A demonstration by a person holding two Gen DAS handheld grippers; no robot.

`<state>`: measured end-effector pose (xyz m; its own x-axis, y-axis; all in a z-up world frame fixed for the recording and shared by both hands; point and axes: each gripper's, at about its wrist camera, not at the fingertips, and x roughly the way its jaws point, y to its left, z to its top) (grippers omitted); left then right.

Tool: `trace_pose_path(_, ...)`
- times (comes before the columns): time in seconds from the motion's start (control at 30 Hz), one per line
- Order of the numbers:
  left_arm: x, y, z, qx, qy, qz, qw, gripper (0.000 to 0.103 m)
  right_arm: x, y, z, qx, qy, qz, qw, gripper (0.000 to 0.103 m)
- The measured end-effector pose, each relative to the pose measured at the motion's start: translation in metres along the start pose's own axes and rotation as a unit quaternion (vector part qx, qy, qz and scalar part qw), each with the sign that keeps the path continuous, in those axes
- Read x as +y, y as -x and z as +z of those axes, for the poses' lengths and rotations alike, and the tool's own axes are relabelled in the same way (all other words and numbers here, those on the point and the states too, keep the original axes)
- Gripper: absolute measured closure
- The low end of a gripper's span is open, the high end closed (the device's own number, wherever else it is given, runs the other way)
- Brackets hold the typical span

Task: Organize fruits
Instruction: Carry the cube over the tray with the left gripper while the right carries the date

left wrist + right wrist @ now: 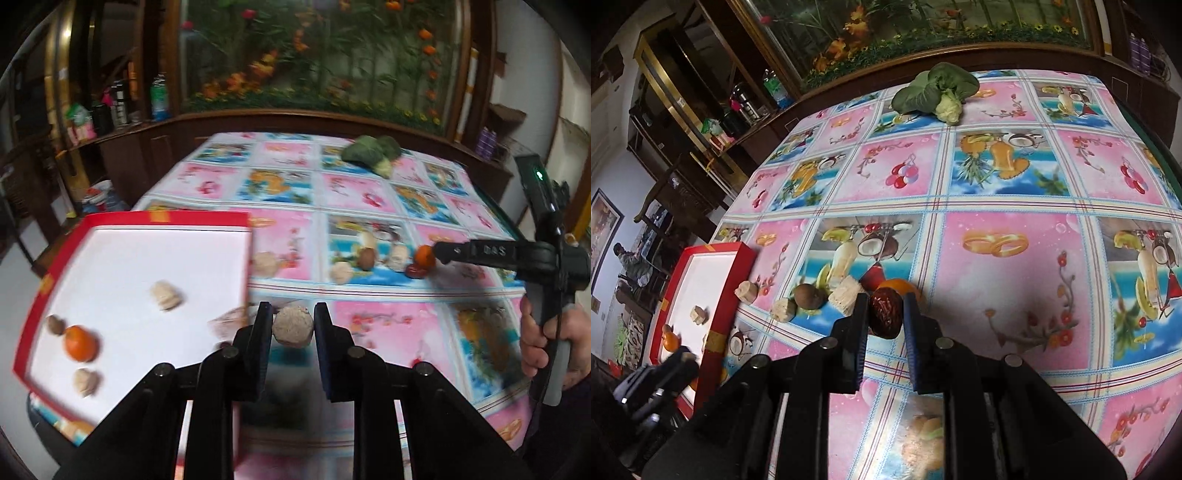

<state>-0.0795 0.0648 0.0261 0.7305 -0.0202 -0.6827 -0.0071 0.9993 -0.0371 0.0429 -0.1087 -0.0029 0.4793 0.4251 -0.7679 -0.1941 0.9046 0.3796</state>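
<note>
Black-fingered, the left gripper [293, 326] clamped a pale round nut-like fruit [293, 327] just right of the red-rimmed white tray [155, 218], at the near left of the tabletop [997, 325]. The right gripper [886, 314] pinched a wrinkled dark-red date [883, 312] beside an orange tangerine [899, 286].

Two oranges [81, 343], two brown round fruits [365, 258], about six pale chunks [166, 295], one date [882, 312] and one leafy green [934, 92] are showing, with one red tray [166, 218] sitting at the table's [997, 184] left edge.
</note>
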Motion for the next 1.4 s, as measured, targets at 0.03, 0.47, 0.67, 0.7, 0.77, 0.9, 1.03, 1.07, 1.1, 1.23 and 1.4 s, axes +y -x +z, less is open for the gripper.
trace_pose_path(0.03,0.005,0.002,0.0,-0.005,0.005,0.01,0.9999,0.082,0.002,-0.001,-0.001,0.0,0.004,0.0,1.0,0.083)
trace_pose_path(0.47,0.046,0.029,-0.008,-0.059,0.017,0.089,0.9942,0.082,0.074,-0.009,-0.017,-0.024,0.041,0.087,0.995,0.083)
trace_pose_path(0.67,0.075,0.037,-0.018,-0.067,0.026,0.139,0.9877,0.082,0.152,-0.02,-0.028,-0.044,0.066,0.157,0.984,0.082)
trace_pose_path(0.7,0.078,0.038,-0.019,-0.069,0.028,0.147,0.9864,0.082,0.163,-0.023,-0.03,-0.042,0.072,0.165,0.983,0.082)
trace_pose_path(0.77,0.089,0.04,-0.022,-0.07,0.036,0.163,0.9834,0.082,0.19,-0.031,-0.037,-0.035,0.085,0.182,0.979,0.082)
trace_pose_path(0.9,0.108,0.039,-0.026,-0.068,0.053,0.178,0.9803,0.082,0.221,-0.044,-0.05,-0.018,0.109,0.193,0.975,0.082)
trace_pose_path(1.03,0.117,0.038,-0.028,-0.069,0.06,0.189,0.9778,0.082,0.232,-0.047,-0.063,-0.017,0.145,0.191,0.971,0.082)
trace_pose_path(1.07,0.118,0.038,-0.028,-0.068,0.062,0.189,0.9777,0.082,0.232,-0.048,-0.064,-0.014,0.149,0.194,0.969,0.082)
trace_pose_path(1.1,0.119,0.038,-0.029,-0.068,0.063,0.19,0.9775,0.081,0.233,-0.05,-0.065,-0.01,0.152,0.198,0.968,0.082)
trace_pose_path(1.23,0.121,0.035,-0.03,-0.064,0.065,0.194,0.9768,0.081,0.237,-0.053,-0.074,-0.002,0.174,0.192,0.966,0.082)
trace_pose_path(1.4,0.124,0.03,-0.032,-0.058,0.066,0.198,0.9761,0.081,0.243,-0.051,-0.08,-0.003,0.195,0.196,0.961,0.082)
